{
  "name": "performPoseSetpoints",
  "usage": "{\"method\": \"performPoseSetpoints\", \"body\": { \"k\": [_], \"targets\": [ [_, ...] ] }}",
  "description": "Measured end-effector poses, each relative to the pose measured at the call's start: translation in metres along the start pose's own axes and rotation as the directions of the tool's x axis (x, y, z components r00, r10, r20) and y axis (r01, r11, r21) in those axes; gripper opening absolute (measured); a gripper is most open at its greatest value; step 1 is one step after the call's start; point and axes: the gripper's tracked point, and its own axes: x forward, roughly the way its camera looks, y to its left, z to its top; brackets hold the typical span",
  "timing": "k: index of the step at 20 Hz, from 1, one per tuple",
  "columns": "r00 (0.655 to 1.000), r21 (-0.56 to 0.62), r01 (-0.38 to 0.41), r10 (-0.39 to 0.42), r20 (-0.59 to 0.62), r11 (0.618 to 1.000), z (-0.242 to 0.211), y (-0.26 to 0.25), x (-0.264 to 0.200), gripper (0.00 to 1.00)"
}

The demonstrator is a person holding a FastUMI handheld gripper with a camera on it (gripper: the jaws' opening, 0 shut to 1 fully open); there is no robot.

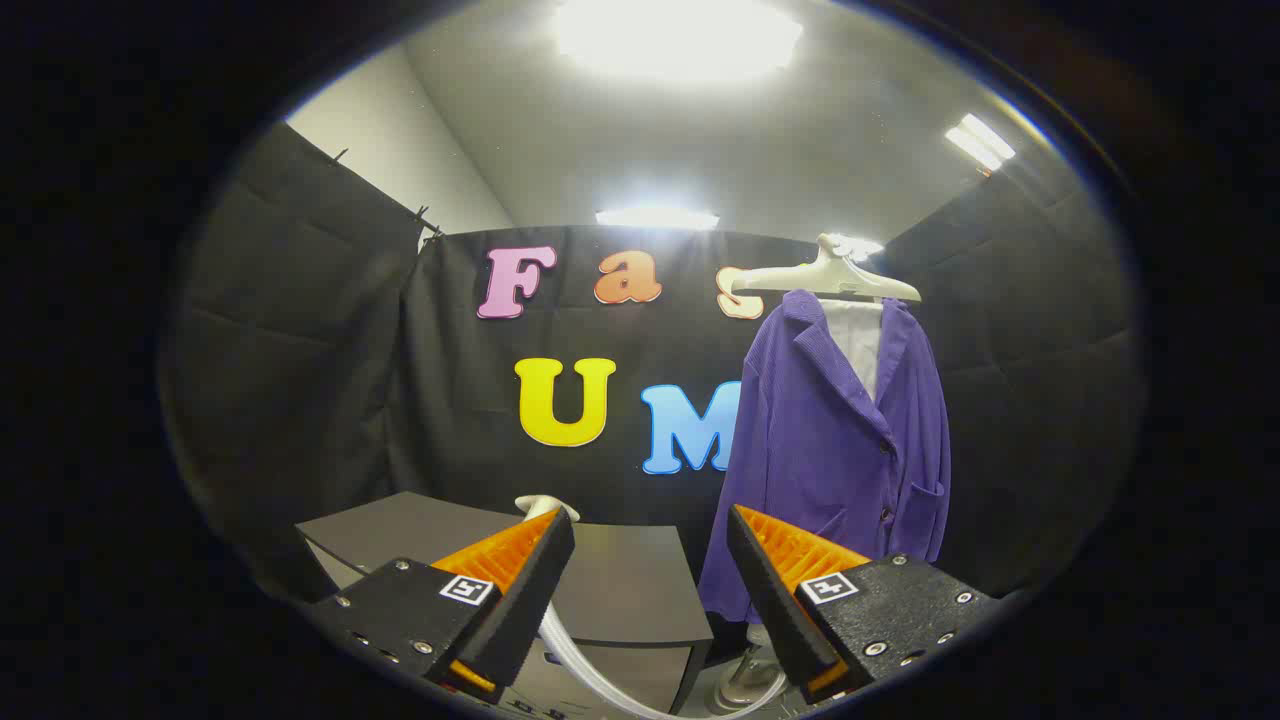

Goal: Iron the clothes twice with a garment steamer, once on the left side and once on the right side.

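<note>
A purple jacket (840,450) over a white shirt hangs on a pale hanger (830,278) beyond my right finger, in front of the black cloth wall. My gripper (650,535) is open, with nothing between its fingers. The white top of the garment steamer (545,503) peeks up just behind my left fingertip, resting on a grey cabinet (620,580). Its pale ribbed hose (590,670) curves down and to the right below the fingers. The rest of the steamer is hidden by my left finger.
The grey cabinet has a lower drawer front (600,680) beneath its top. The stand's pale base (750,680) sits on the floor under the jacket. Black cloth walls close in on the left, back and right.
</note>
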Motion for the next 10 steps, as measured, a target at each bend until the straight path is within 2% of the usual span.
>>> {"method": "performPoseSetpoints", "body": {
  "k": [5, 10],
  "targets": [
    [0.998, -0.058, -0.048, 0.046, -0.041, 0.997, 0.010, -0.008, -0.009, 0.95],
    [0.995, -0.040, -0.096, 0.094, -0.046, 0.995, 0.029, -0.021, -0.022, 0.95]
  ]
}}
